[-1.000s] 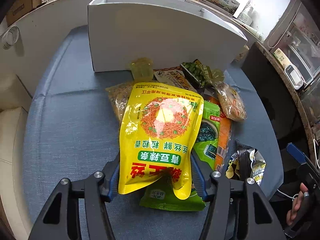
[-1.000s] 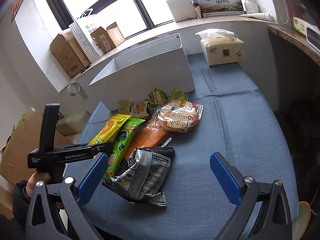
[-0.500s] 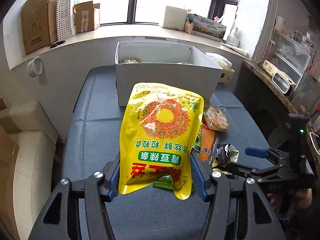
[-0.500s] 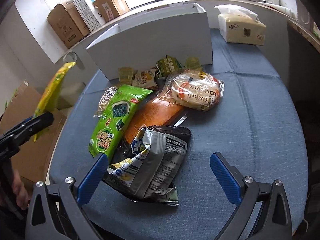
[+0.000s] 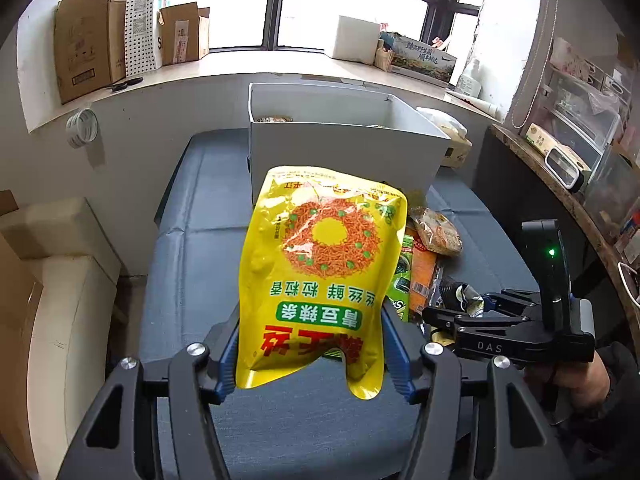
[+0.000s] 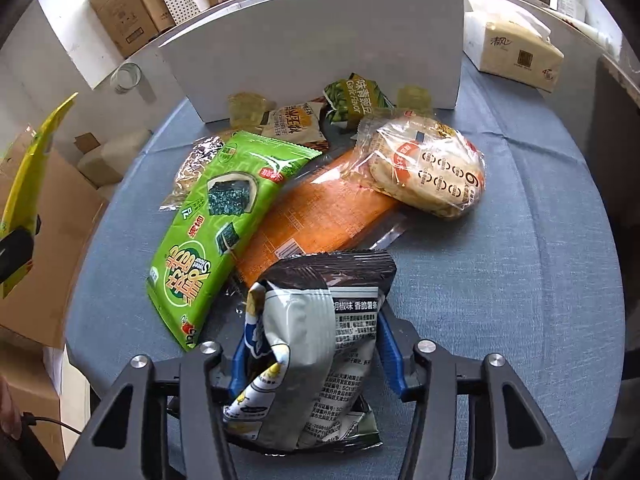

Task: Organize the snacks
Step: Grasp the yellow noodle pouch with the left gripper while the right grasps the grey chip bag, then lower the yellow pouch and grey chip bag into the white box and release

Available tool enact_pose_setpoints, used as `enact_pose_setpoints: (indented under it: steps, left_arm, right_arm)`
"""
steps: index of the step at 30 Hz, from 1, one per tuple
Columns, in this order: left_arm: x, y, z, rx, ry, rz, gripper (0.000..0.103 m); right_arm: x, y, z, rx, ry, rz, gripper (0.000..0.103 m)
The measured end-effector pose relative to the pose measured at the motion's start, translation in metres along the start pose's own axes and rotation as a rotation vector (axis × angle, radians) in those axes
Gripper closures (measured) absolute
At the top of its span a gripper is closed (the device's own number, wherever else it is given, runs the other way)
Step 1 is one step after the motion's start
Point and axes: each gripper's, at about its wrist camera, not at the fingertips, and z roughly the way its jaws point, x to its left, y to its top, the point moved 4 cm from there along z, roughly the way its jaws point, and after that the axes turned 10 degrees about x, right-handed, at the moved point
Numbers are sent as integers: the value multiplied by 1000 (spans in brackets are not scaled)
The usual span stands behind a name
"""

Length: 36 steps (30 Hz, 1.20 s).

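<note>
My left gripper is shut on a yellow snack bag and holds it up above the blue table, in front of the white box. The bag's edge shows at the far left of the right wrist view. My right gripper is shut on a crumpled silver and black chip bag on the table. Beyond it lie a green seaweed bag, an orange pack, a clear bag of round cakes and small packets by the white box.
A tissue box stands at the table's far right. Cardboard boxes sit on the window sill. A dark counter runs along the right. A cream seat and cartons stand left of the table.
My left gripper lifted the yellow bag off the pile and drew back. My right gripper moved forward and down and closed on the silver chip bag.
</note>
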Motion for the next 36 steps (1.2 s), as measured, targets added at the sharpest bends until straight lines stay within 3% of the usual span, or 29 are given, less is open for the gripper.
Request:
enact_pose_setpoints:
  steps: [5, 9, 13, 17, 21, 24, 30, 32, 33, 34, 36]
  left_arm:
    - [-6, 10, 1, -22, -37, 25, 39]
    - [-13, 35, -2, -54, -52, 31, 39]
    - [-21, 75, -12, -128, -61, 49, 39]
    - [-25, 125, -16, -194, -93, 52, 38]
    - [-16, 182, -3, -211, -65, 9, 38]
    - [-6, 220, 17, -198, -64, -25, 38]
    - [12, 259, 67, -144, 44, -50, 35]
    - [19, 262, 79, -137, 57, -62, 22]
    - [22, 261, 85, -122, 46, -69, 15]
    - [25, 260, 92, -106, 39, -79, 0]
    - [29, 256, 98, -87, 50, -91, 0]
  right_arm:
    - [0, -3, -22, -42, 5, 13, 48]
    - [-3, 2, -63, -148, -17, -10, 48]
    - [-10, 29, -109, -283, -43, -30, 48]
    - [-15, 71, -145, -399, -43, -16, 48]
    - [-9, 130, -161, -474, -64, -72, 48]
    - [-10, 184, -160, -494, -63, -75, 48]
    - [-28, 262, -134, -471, -43, -35, 48]
    - [-26, 271, -125, -450, -68, -50, 44]
    - [-27, 274, -121, -437, -80, -42, 28]
    - [-28, 276, -115, -422, -82, -33, 1]
    - [-31, 276, -110, -426, -64, -24, 0]
